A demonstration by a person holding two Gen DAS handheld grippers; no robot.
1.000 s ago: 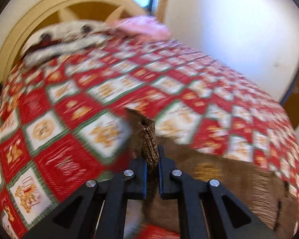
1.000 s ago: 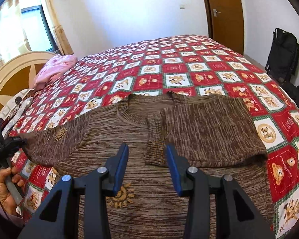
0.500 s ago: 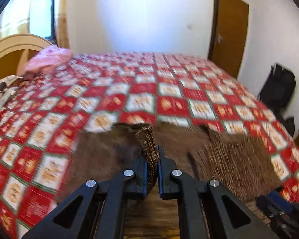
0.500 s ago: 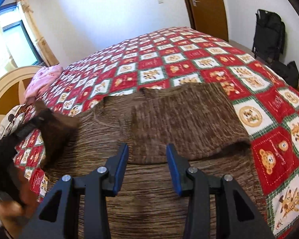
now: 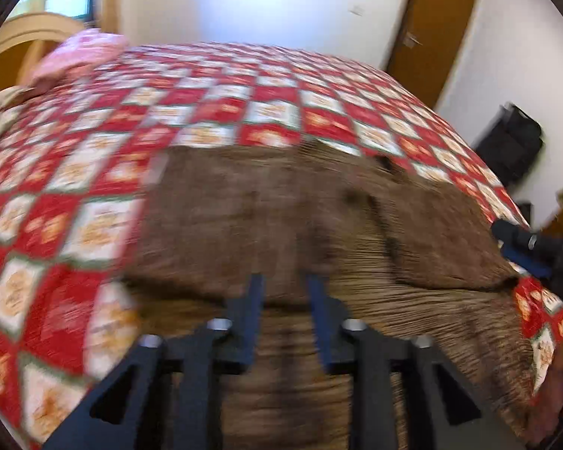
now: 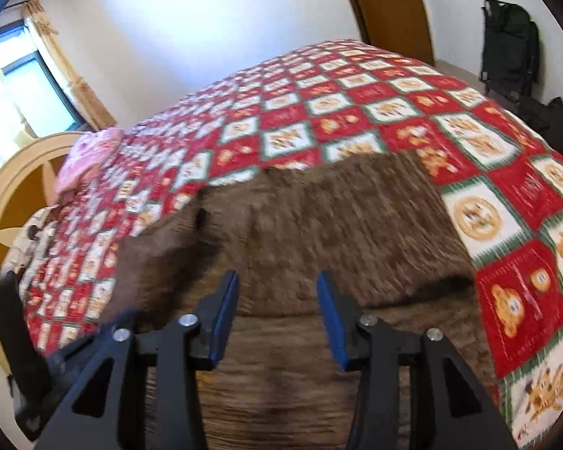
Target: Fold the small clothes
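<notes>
Sleeve (image 5: 214, 202) now released, left jaws apart.

The sweater (image 6: 319, 232) lies on the bed (image 6: 356, 93), pillows (image 6: 90, 157) behind it at the headboard (image 6: 15, 172).

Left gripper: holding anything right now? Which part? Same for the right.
Nothing held. The left gripper is open above the brown sweater, with empty space between its fingers. The right gripper is open too, empty.

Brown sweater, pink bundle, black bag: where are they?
brown sweater (image 6: 319, 225): right wrist view, folded upper part.
pink bundle (image 6: 94, 153): right wrist view, its middle.
black bag (image 6: 506, 45): right wrist view, main body.
</notes>
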